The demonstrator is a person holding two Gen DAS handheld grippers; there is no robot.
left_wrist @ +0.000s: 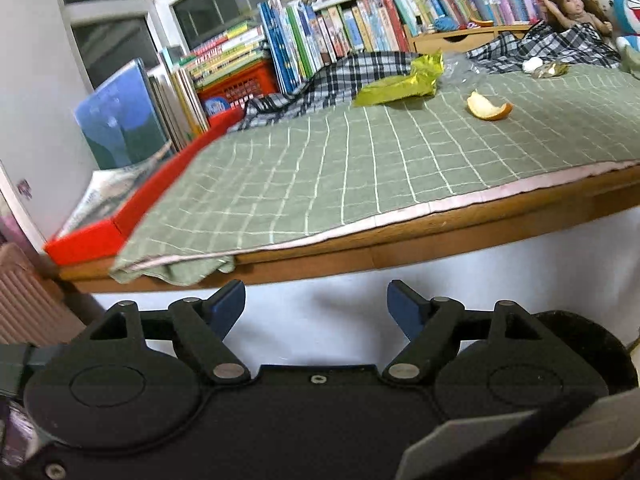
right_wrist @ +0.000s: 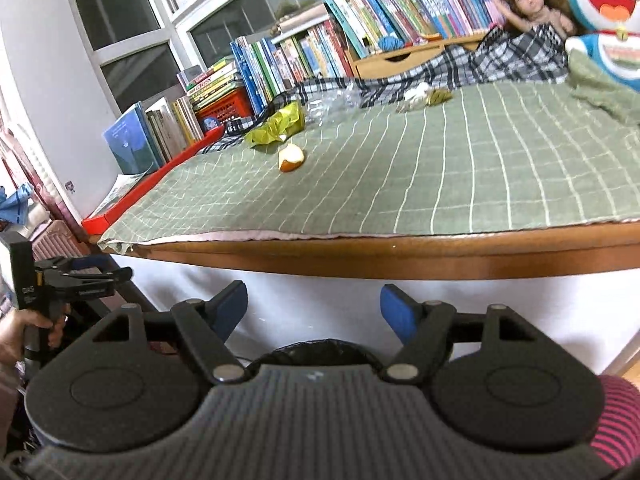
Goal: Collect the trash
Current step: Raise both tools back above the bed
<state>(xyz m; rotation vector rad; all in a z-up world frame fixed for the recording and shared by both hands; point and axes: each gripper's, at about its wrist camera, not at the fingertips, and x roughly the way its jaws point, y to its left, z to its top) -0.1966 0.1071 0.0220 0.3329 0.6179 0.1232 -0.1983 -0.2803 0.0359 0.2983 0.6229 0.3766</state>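
Note:
On the green checked cloth (left_wrist: 360, 168) (right_wrist: 440, 168) lie an orange peel (left_wrist: 489, 106) (right_wrist: 291, 157), a crumpled yellow-green wrapper (left_wrist: 402, 82) (right_wrist: 276, 126), a clear plastic bag (left_wrist: 460, 66) (right_wrist: 332, 104) and small crumpled scraps (left_wrist: 546, 67) (right_wrist: 422, 96) farther back. My left gripper (left_wrist: 316, 308) is open and empty, below the table's front edge. My right gripper (right_wrist: 314, 306) is also open and empty, below the edge, above a bin lined with a black bag (right_wrist: 324, 350). In the right wrist view the left gripper (right_wrist: 100, 276) shows at far left, held by a hand (right_wrist: 24, 332).
Rows of books (left_wrist: 352, 28) (right_wrist: 304, 56), a red crate (left_wrist: 240, 84), a red box (left_wrist: 132, 208), a plaid cloth (left_wrist: 320, 84) (right_wrist: 500, 60), a doll (left_wrist: 572, 4) (right_wrist: 528, 4) and a blue plush toy (right_wrist: 604, 4) line the back of the wooden table (left_wrist: 400, 240) (right_wrist: 400, 256).

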